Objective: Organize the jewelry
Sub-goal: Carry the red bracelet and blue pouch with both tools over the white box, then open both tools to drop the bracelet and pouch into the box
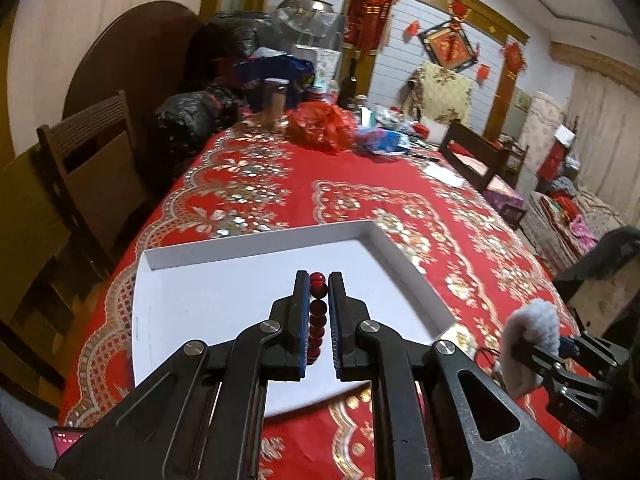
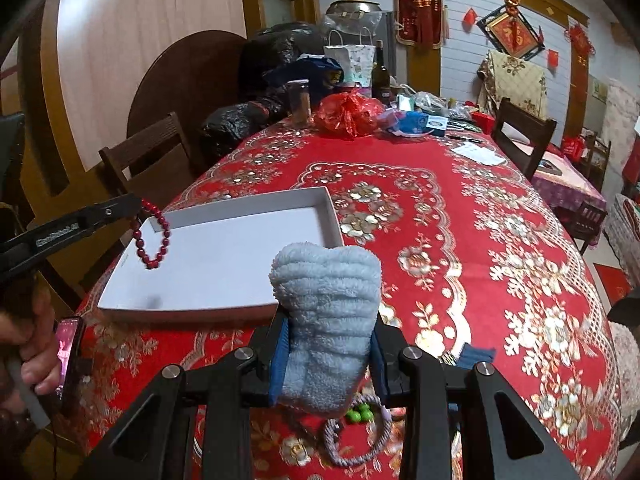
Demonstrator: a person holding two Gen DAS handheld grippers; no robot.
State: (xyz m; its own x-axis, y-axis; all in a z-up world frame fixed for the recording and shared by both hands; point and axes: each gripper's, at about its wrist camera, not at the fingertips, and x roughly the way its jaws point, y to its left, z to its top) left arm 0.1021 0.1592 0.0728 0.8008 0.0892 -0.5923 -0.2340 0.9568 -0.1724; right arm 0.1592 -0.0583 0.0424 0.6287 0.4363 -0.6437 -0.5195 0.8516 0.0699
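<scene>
My left gripper (image 1: 319, 280) is shut on a dark red bead bracelet (image 1: 318, 312) and holds it above the shallow white box (image 1: 256, 248). In the right wrist view the bracelet (image 2: 154, 236) hangs as a loop from the left gripper (image 2: 134, 205) over the box's (image 2: 256, 204) left end. My right gripper (image 2: 328, 328) is shut on a folded pale blue fluffy cloth (image 2: 326, 304), to the right of the box; it also shows in the left wrist view (image 1: 532, 340). A grey cord bracelet (image 2: 352, 436) with green beads (image 2: 358, 414) lies on the cloth below it.
The table has a red and gold patterned cloth (image 2: 460, 240). Its far end holds a red plastic bag (image 2: 348, 114), black bags (image 2: 240, 120), a jar (image 2: 299, 102), a bottle (image 2: 381, 72) and papers. Wooden chairs stand at the left (image 2: 152, 152) and right (image 2: 524, 136).
</scene>
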